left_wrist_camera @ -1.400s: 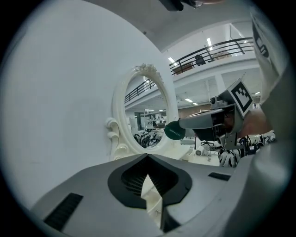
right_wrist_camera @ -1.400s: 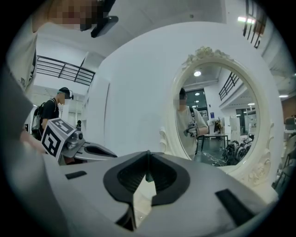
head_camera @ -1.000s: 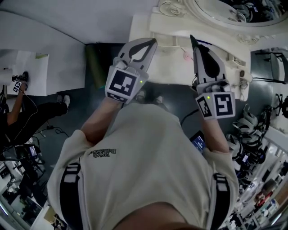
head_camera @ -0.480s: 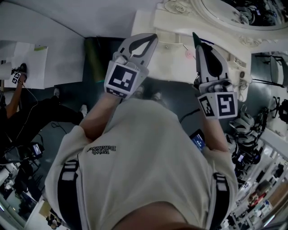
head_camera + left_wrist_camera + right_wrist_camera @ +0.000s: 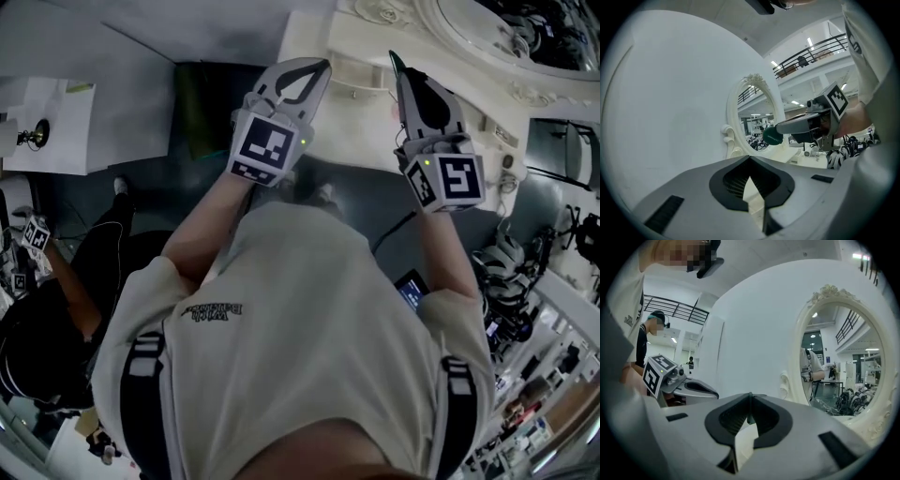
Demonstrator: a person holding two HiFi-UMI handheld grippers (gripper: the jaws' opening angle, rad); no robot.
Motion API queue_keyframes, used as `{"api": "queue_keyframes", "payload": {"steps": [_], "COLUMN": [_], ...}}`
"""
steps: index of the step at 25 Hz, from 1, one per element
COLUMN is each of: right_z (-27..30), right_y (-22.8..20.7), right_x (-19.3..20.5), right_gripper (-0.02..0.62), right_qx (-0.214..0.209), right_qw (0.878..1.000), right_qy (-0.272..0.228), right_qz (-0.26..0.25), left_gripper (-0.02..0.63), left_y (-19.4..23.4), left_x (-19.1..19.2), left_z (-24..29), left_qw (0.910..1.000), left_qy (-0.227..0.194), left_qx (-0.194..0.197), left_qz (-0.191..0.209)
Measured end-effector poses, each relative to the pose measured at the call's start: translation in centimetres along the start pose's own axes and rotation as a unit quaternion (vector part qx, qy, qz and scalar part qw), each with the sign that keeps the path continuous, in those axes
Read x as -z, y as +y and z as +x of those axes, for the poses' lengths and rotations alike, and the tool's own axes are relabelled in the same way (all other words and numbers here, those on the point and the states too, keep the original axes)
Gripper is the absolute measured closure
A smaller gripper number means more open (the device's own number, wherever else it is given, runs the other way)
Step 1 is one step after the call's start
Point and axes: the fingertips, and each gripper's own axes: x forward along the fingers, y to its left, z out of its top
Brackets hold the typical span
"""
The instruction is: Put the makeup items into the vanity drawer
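Left gripper (image 5: 324, 65): jaws closed tip to tip with nothing between them; it points toward 12 o'clock in the head view, over the vanity's front edge.
Right gripper (image 5: 394, 57): jaws narrow, nipped on a green item; it lies parallel to the left one and just to its 3 o'clock side.
Green item (image 5: 772, 136): round-ended and dark green, sticking out past the right gripper's tips. It carries a line of pale print, too small to read.
Vanity (image 5: 364, 127): cream-white, at 12 to 2 o'clock in the head view, in front of both grippers.
Drawer: I cannot tell which part of the vanity it is, or whether it is open.
Mirror (image 5: 506, 28): oval, in a carved cream frame, at 1 o'clock.
Marker cubes (image 5: 267, 148): one on each gripper, with black-and-white square patterns and no letters.
Shirt (image 5: 309, 375): beige, with a dark two-line chest print (image 5: 213, 310) that appears upside down and is not legible.
Person in black (image 5: 56, 319): at 8 o'clock, on the dark floor.
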Motion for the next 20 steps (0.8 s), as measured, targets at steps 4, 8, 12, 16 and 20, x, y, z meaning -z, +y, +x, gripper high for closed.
{"api": "queue_keyframes", "payload": {"steps": [4, 8, 12, 16, 20], "right_z": [2.7, 5.4, 7.1, 9.9, 11.4], "right_y": [-0.7, -0.9, -0.9, -1.4, -1.7], "right_x": [3.1, 7.0, 10.7, 14.6, 17.8], "right_gripper": [0.575, 0.575, 0.575, 0.575, 0.575], "right_qx": [-0.010, -0.019, -0.029, -0.036, -0.041], "right_qw": [0.999, 0.997, 0.994, 0.989, 0.984], "right_qy": [0.035, 0.072, 0.108, 0.141, 0.173], "right_qz": [0.006, 0.013, 0.011, 0.010, 0.009], "left_gripper": [0.591, 0.591, 0.591, 0.592, 0.591], "left_y": [0.8, 1.7, 1.5, 2.4, 2.4], "left_x": [2.6, 5.5, 7.9, 11.4, 14.6], "left_z": [1.8, 3.5, 4.5, 6.4, 7.9], "left_qw": [0.9997, 0.9988, 0.9979, 0.9957, 0.9927], "left_qy": [0.022, 0.040, 0.050, 0.073, 0.097], "left_qx": [0.000, 0.000, 0.010, 0.017, 0.026], "left_qz": [-0.014, -0.028, -0.039, -0.054, -0.067]}}
